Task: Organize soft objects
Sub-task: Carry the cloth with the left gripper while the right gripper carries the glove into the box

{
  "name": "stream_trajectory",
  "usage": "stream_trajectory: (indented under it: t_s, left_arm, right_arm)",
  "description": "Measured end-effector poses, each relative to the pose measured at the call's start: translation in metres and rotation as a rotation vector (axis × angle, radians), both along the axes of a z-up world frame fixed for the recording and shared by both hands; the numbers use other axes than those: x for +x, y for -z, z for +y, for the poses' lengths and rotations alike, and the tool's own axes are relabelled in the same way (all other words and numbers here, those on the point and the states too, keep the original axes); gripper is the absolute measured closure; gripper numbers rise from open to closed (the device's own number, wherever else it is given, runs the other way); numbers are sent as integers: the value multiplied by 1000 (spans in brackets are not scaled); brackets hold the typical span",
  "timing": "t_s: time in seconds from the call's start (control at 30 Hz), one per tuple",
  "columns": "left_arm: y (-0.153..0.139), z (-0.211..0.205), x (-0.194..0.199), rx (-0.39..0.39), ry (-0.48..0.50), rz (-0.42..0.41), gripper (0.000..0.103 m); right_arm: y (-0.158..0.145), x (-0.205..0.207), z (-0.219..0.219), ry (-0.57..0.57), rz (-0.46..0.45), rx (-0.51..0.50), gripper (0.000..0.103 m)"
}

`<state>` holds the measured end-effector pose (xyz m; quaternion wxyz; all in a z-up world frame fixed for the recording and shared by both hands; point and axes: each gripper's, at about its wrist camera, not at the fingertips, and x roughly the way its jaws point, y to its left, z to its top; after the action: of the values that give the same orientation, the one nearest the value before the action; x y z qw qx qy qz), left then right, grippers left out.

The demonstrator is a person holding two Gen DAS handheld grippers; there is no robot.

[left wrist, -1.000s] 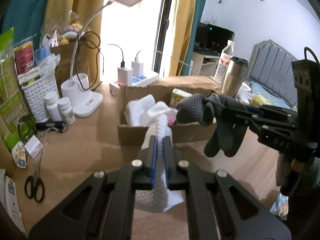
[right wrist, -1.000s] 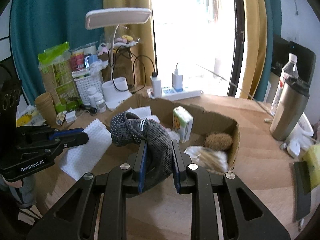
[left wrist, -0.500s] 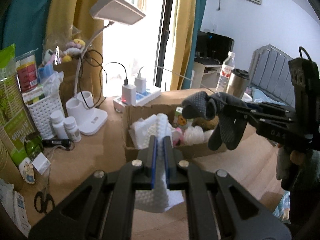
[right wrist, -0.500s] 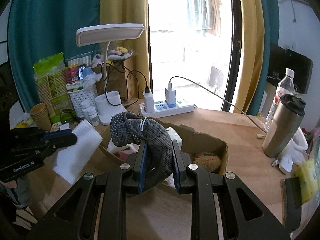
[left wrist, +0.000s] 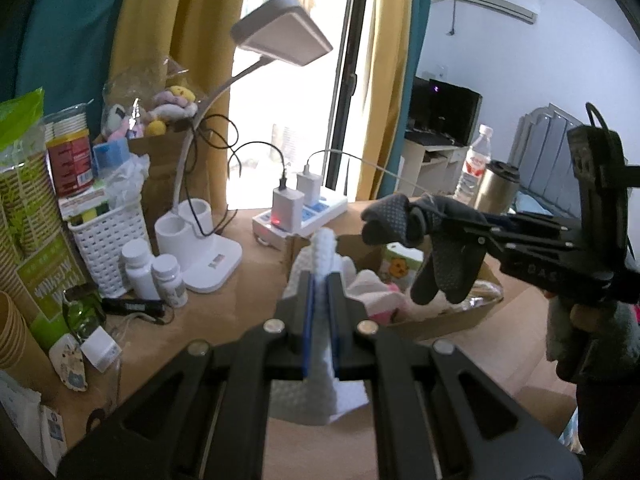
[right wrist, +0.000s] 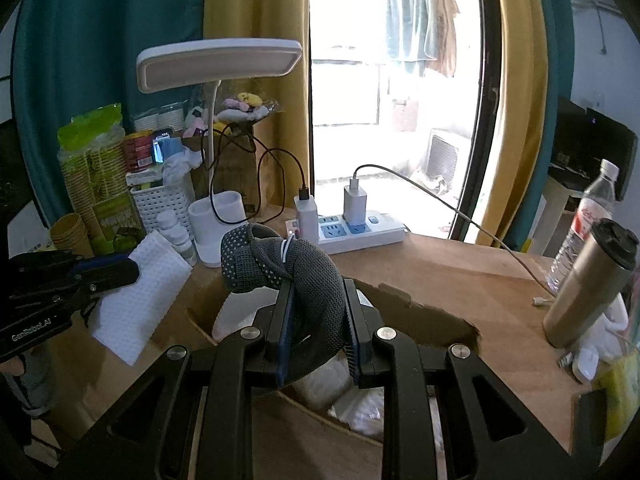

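My left gripper (left wrist: 320, 312) is shut on a white textured cloth (left wrist: 322, 264) that hangs down below the fingers; it also shows in the right wrist view (right wrist: 140, 296). My right gripper (right wrist: 318, 332) is shut on grey dotted socks (right wrist: 288, 268), held in the air above an open cardboard box (right wrist: 420, 316). In the left wrist view the socks (left wrist: 432, 240) hang over the box (left wrist: 448, 320), which holds white and pink soft items and a small carton. Both grippers are raised above the wooden table.
A white desk lamp (left wrist: 280, 36), pill bottles (left wrist: 154, 272), a white basket (left wrist: 108, 236) and a power strip (right wrist: 352, 228) stand behind the box. A steel tumbler (right wrist: 588, 284) and a water bottle (right wrist: 588, 212) are at the right.
Both grippers have risen and pulled back from the box, each still holding its item. The box now sits lower and farther in both views.
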<state>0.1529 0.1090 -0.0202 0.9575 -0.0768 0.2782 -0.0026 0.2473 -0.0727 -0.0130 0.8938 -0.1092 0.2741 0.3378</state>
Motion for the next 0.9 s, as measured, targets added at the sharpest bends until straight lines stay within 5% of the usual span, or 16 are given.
stream_trajectory:
  t_s: [0.57,0.73,0.9]
  left_arm:
    - [11,31,21,-15,-54,14,97]
    - [10,29,23,-12,-50,15,97]
    - [5,21,22,-2,-41,9,97]
  right_arm:
    - [34,49,40,-31,85,-19,78]
    - [44,56,42,-29,125,-32,46]
    - [34,51,32,-13,101,-15,44]
